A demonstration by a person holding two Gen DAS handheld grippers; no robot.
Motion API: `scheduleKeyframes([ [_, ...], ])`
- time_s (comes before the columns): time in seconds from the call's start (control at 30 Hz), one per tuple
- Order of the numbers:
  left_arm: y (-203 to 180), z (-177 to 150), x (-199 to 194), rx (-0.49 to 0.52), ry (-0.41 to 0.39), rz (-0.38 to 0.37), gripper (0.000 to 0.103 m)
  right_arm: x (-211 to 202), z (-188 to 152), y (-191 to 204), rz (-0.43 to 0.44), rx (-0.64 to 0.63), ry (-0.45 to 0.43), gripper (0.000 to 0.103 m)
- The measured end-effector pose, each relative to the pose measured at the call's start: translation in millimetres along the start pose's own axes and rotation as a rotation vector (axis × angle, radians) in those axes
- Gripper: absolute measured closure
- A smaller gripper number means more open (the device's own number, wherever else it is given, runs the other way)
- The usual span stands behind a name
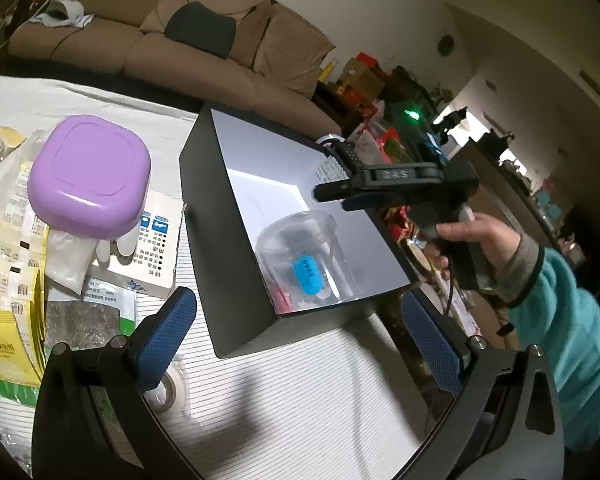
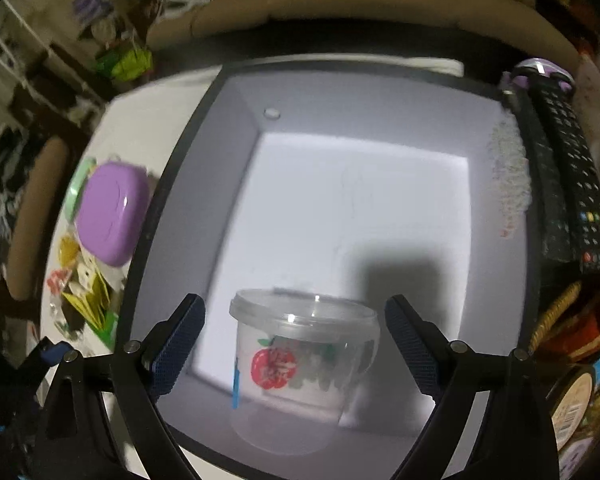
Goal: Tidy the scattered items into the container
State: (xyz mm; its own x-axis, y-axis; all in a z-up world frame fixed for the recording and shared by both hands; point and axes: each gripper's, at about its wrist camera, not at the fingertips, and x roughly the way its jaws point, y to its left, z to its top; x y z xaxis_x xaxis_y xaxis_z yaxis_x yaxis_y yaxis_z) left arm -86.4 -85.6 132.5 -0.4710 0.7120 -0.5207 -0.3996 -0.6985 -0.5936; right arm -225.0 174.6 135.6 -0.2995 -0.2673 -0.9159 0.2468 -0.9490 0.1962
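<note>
A black box with a white inside [image 1: 204,200] stands on the table. In it, against the near wall, sits a clear lidded tub [image 1: 304,256] with a blue label; the right wrist view shows a red apple print on the tub [image 2: 304,344]. My right gripper [image 2: 294,300] hovers over the box [image 2: 172,184] with its jaws wide, one on each side of the tub and neither touching it. In the left wrist view a hand holds that right gripper [image 1: 332,194] above the far rim. My left gripper [image 1: 296,296] is open at the box's near corner, holding nothing.
Left of the box lie a purple lidded case [image 1: 90,176], a white printed carton [image 1: 156,248], yellow packets [image 1: 8,320] and a tape roll [image 1: 166,392]. A black remote [image 2: 568,184] rests along the box's right side. A sofa [image 1: 204,52] stands beyond the table.
</note>
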Motion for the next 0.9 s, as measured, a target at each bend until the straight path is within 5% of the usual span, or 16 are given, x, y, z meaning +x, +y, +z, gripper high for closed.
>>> scheduleKeyframes([
  [0.1,0.9,-0.7,1.4,-0.003,0.005,-0.003,0.000,-6.0,-11.4,-19.5,-0.067,-0.014,-0.022,0.009],
  [0.27,-2.7,-1.4,8.1,0.001,0.016,-0.001,0.000,-9.1,-12.2,-31.7,0.042,0.073,-0.022,0.008],
  [0.53,-10.2,-4.4,13.6,0.028,0.027,0.000,0.000,62.6,-2.2,0.5,-0.288,-0.052,0.279,0.000],
  [0.77,-9.2,-3.1,7.9,0.018,0.020,-0.008,0.000,70.2,22.2,-0.5,-0.298,0.008,0.295,0.000],
  [0.9,-7.5,-0.7,1.8,0.008,0.001,-0.021,0.000,53.0,19.2,10.3,-0.267,-0.029,0.191,0.001],
])
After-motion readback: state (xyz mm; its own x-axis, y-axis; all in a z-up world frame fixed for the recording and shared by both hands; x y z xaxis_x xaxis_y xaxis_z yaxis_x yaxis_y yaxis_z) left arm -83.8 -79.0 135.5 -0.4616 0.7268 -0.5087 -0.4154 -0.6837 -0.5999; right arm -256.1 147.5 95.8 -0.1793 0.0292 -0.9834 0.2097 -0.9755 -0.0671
